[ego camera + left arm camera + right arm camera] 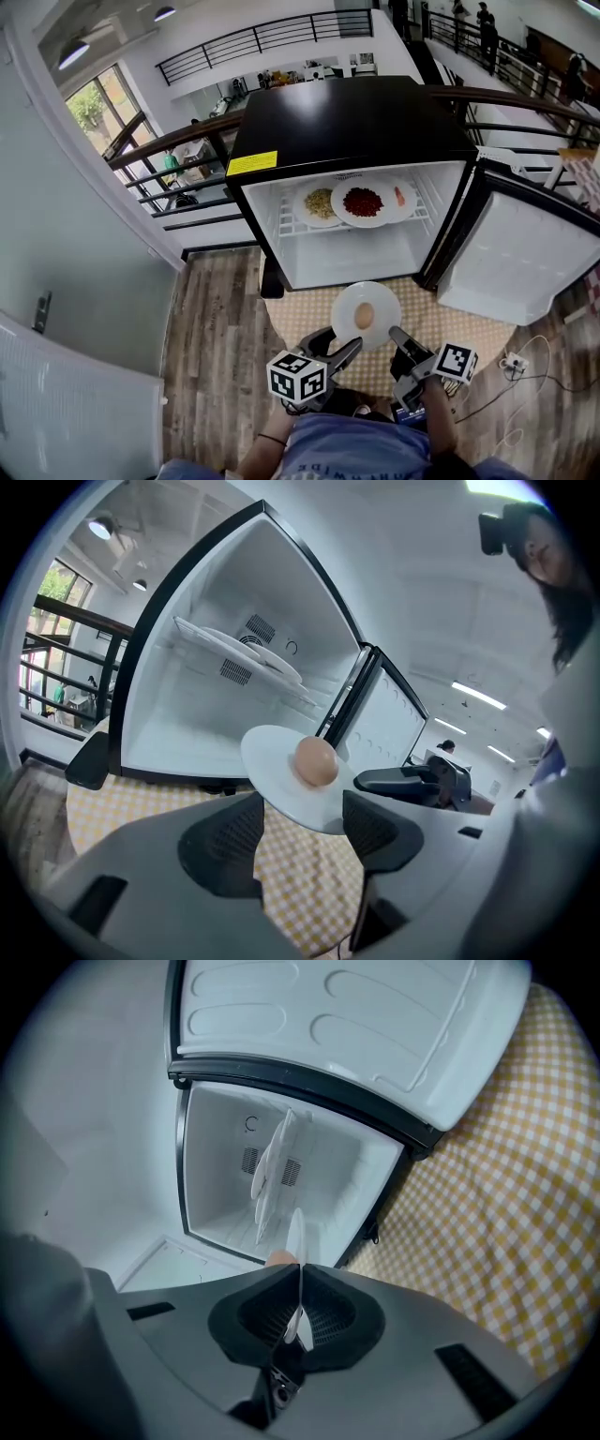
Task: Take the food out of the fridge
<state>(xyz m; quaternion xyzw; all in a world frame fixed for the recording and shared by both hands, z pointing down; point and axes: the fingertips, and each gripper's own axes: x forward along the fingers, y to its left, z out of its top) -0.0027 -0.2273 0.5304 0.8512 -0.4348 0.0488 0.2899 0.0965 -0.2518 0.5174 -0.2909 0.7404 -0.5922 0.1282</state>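
Right now the right tongs (pixel 299 1283) are clamping the rim of the white plate (pixel 349 305) carrying the egg (pixel 365 316), holding it over the checkered table (pixel 473 330) in front of the open fridge (pixel 356 122). The left tongs (pixel 302 803) are sitting released, jaws apart by the plate's near edge, pads not pressing. Three more plates of food (pixel 343 216) are sitting on the fridge shelf.

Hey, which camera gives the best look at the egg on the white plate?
The left gripper view: the egg sits large and unobstructed on the plate. The head view shows it small from above; the right gripper view shows only a sliver beside the edge-on plate.
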